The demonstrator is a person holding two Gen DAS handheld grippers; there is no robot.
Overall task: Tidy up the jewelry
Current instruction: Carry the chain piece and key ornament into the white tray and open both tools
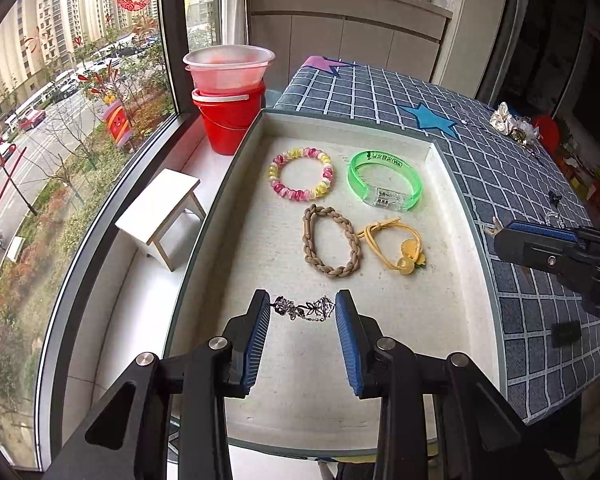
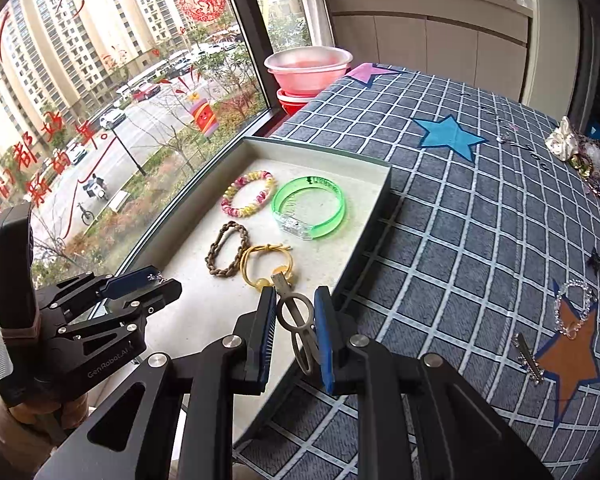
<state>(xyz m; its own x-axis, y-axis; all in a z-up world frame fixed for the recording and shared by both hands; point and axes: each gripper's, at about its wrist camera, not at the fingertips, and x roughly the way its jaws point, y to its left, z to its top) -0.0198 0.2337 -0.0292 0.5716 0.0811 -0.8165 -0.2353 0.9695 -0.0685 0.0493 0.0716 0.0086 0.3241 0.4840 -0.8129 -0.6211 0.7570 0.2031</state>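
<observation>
My left gripper (image 1: pixel 302 307) hangs over the near end of the pale tray (image 1: pixel 244 264), shut on a silver filigree ornament (image 1: pixel 305 309) that spans its blue pads. In the right wrist view, my right gripper (image 2: pixel 296 298) is shut on a taupe hair clip (image 2: pixel 298 320) above the tray's right rim (image 2: pixel 374 216). The tray holds a pink-and-yellow spiral tie (image 1: pixel 301 179), a green translucent bangle (image 1: pixel 385 181), a brown braided band (image 1: pixel 331 241) and a yellow elastic with beads (image 1: pixel 396 248). The right gripper (image 1: pixel 504 236) shows at the right edge of the left wrist view, and the left gripper (image 2: pixel 160 280) at the left of the right wrist view.
The tray rests on a blue checked cloth (image 2: pixel 460 208) with star patches. On the cloth lie a clear bead bracelet (image 2: pixel 574 308), a silver barrette (image 2: pixel 528 356), a small black clip (image 2: pixel 596 258) and a scrunchie pile (image 2: pixel 576 148). A red bucket (image 1: pixel 228 120) and white stool (image 1: pixel 160 216) stand on the windowsill.
</observation>
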